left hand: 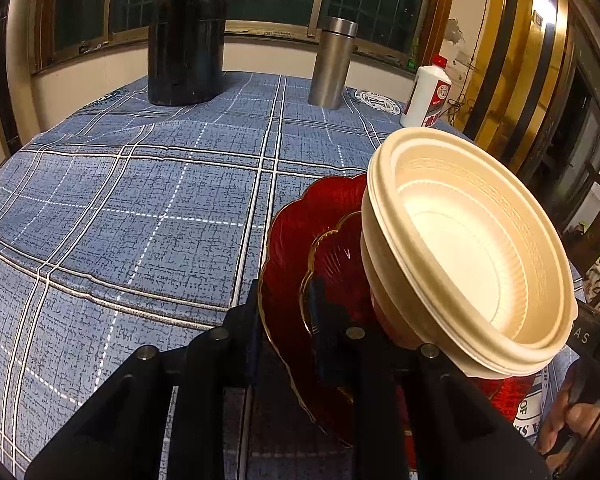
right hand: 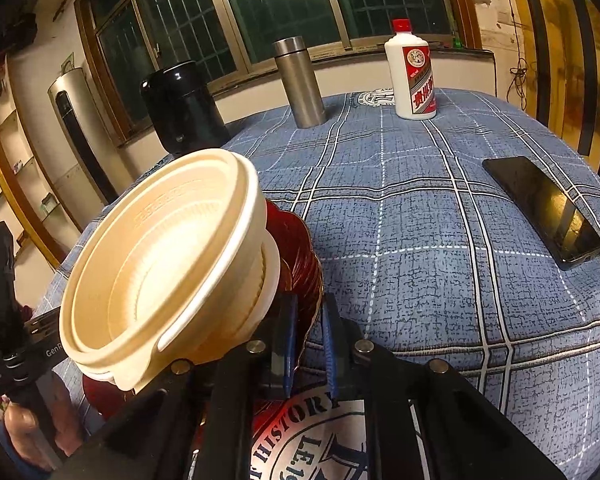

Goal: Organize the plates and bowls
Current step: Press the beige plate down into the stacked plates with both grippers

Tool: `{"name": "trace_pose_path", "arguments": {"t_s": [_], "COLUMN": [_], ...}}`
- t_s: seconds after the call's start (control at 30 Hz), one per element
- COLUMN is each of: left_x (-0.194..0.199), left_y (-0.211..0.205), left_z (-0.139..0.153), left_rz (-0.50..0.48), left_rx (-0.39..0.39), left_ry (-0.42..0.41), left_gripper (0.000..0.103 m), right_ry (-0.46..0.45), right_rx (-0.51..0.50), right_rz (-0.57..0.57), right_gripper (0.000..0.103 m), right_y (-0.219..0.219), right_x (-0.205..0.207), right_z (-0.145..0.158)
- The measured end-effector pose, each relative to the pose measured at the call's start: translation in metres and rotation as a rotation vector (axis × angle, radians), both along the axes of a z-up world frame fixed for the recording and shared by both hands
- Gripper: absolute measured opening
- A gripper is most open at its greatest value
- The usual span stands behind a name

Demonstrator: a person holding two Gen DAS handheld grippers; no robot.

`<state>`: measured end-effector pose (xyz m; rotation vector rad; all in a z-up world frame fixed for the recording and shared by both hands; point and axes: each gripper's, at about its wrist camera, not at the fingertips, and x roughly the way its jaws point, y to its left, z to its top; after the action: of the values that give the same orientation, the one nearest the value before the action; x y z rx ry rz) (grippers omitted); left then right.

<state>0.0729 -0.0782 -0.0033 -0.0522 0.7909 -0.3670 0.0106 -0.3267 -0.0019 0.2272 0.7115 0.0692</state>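
Left side: the left gripper is clamped on the rim of the large red plate, one finger outside the edge and one inside. A smaller red plate sits nested on it.

Centre: the stack of cream disposable bowls rests on the plates, tilted, above the blue checked tablecloth.

Right side: the right gripper is clamped on the opposite rim of the red plate.

Handling, as judged: the plates appear glassy, stiff, breakable and slippery at the gilt edge; grip at the rim from both sides. The bowls look light and unsecured and may slide if the tilt increases.
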Motion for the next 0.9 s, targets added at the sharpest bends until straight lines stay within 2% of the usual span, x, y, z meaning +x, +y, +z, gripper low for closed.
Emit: {"name": "trace_pose_path", "arguments": {"t_s": [0.1, 0.6, 0.73, 0.9], "left_x": [0.002, 0.0078, 0.0077, 0.0056], "left_y": [-0.0031, -0.0022, -0.0013, -0.0024], "left_z": [0.0002, -0.0008, -0.0011, -0.0009], "left_rz": [0.005, 0.008, 0.007, -0.003], "left_rx": [0.017, -0.01, -0.016, -0.006], "left_ry": [-0.013, -0.004, 0.001, 0.011], "left_gripper": [0.019, 0.018, 0.018, 0.018], "right_ry": [0.003, 0.0, 0.004, 0.027], "right_rx": [0.003, 0.006, 0.002, 0.076], "right_rz": [-0.01, -0.031, -0.018, -0.008], "right_gripper": [0.011, 0.011, 0.016, 0.016], "right_y": [0.0, -0.0022, -0.0001, -0.0067], "right_x": [0.004, 0.0029, 0.0006, -0.0024], "right_z": [-0.0009, -0.0008, 0.0001, -0.0013]}}
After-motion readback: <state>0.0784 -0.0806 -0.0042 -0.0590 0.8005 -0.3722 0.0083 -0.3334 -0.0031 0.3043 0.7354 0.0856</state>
